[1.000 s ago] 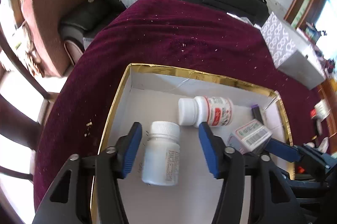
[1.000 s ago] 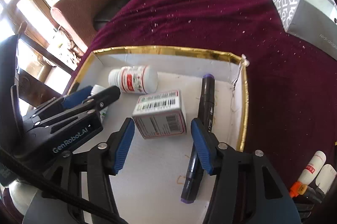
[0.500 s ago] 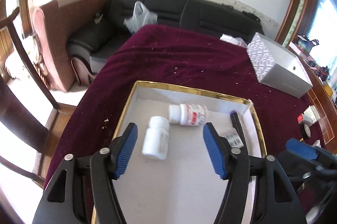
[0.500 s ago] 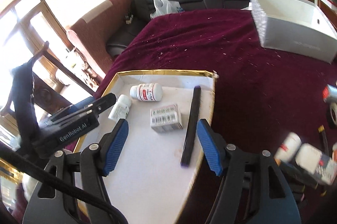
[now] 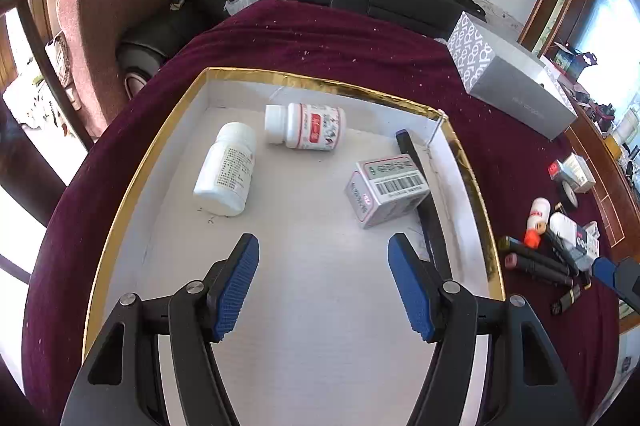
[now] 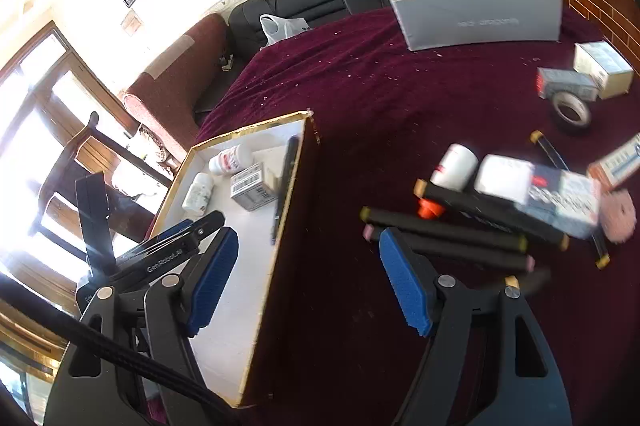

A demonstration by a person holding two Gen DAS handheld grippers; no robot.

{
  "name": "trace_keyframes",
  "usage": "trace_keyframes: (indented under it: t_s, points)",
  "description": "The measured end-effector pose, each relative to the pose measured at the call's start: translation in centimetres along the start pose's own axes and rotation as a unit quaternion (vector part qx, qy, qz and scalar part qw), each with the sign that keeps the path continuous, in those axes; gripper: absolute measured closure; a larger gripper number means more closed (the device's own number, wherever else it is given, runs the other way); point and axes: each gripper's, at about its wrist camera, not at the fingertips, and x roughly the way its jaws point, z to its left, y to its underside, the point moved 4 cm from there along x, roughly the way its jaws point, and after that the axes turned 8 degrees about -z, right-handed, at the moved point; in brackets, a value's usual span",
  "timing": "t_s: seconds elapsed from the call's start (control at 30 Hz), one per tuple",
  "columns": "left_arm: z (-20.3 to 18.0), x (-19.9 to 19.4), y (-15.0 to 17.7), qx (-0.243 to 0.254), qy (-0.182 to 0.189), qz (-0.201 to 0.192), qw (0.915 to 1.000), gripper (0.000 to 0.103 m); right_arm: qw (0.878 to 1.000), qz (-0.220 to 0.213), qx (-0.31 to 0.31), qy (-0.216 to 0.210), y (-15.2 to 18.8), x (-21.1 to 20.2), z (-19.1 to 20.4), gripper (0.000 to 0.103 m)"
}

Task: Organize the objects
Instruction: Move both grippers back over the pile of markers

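Claws both stand empty, the left claw [image 5: 323, 282] backed off over the gold-rimmed box [image 5: 152, 161] where two bottles [image 5: 226, 167], a carton and a marker now lie, while the right claw [image 6: 308, 282], jaws just widened, has swung toward the loose markers [image 6: 448, 226] on the bench, likely next.

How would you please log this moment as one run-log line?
left gripper: open, empty, over gold-rimmed box | right gripper: open, empty, jaws just opening, facing loose markers | box holds two bottles, carton, marker
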Motion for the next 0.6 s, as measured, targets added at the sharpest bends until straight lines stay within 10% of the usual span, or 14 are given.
trace_keyframes:
  t_s: [0.2,0.6]
  points:
    - [0.1,-3.0,-0.1,0.001,-0.014,-0.029,0.9995,0.042,1.000,-0.015,0.000,0.013,1.4,-2.8,-2.3,0.027]
    - [-13.8,-8.3,1.0,0.054,0.133,-0.043,0.9887,0.037,0.993,-0.056,0.082,0.068,1.9,-7.6,-12.5,0.025]
